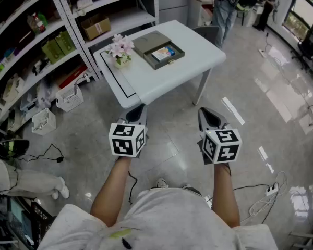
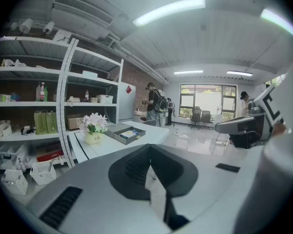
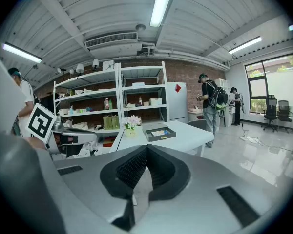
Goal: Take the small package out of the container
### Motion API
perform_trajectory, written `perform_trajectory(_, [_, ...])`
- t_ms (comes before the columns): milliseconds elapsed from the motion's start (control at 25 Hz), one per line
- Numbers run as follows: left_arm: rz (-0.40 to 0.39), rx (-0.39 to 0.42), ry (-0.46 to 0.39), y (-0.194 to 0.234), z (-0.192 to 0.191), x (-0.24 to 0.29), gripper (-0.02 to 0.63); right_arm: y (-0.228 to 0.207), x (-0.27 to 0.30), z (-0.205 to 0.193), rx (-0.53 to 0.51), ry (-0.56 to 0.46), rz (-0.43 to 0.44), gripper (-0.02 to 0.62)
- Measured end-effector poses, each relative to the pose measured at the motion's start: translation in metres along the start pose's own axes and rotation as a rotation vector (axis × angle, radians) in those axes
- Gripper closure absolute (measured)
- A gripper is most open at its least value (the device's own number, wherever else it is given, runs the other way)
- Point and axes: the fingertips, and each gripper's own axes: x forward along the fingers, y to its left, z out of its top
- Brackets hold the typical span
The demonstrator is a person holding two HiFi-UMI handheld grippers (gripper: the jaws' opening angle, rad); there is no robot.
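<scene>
A grey open container (image 1: 158, 49) lies on the white table (image 1: 146, 82) ahead of me. Inside it lies the small blue and yellow package (image 1: 163, 52). Both grippers hang over the floor, well short of the table. My left gripper (image 1: 137, 110) is shut with nothing in it, and my right gripper (image 1: 207, 113) is shut and empty as well. In the left gripper view, the container (image 2: 128, 133) shows far beyond the closed tips (image 2: 150, 147). In the right gripper view, the container (image 3: 160, 133) and package (image 3: 157, 132) sit beyond the closed tips (image 3: 147, 147).
A pot of pink flowers (image 1: 120, 50) stands on the table left of the container. Metal shelves (image 1: 36, 46) line the left, with white baskets (image 1: 69, 97) on the floor. A chair (image 1: 208, 33) stands behind the table, people (image 1: 224, 4) stand farther back, and cables (image 1: 266, 191) lie at the right.
</scene>
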Motion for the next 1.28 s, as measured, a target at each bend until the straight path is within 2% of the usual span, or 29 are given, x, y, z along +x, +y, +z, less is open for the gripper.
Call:
perform_trajectory(160, [-0.022, 0.021, -0.003, -0.002, 0.002, 0.0, 0.6, 0.003, 0.001, 0.005, 0.006, -0.016, -0.007, 0.589])
perform_trajectory(520, [-0.035, 0.004, -0.003, 0.003, 0.0, 0.013, 0.598, 0.004, 0.016, 0.001, 0.005, 0.002, 0.0, 0.589])
perform_trajectory(720, [-0.037, 0.0, 0.004, 0.006, 0.002, 0.026, 0.576, -0.001, 0.031, 0.002, 0.005, 0.008, 0.013, 0.589])
perform_trajectory(1040, [-0.026, -0.001, 0.002, 0.013, 0.007, 0.065, 0.541, -0.025, 0.068, 0.005, 0.013, 0.009, 0.045, 0.589])
perform_trajectory(1280, [-0.004, -0.014, -0.003, 0.015, 0.017, 0.109, 0.505, -0.06, 0.101, 0.013, 0.01, 0.016, 0.07, 0.589])
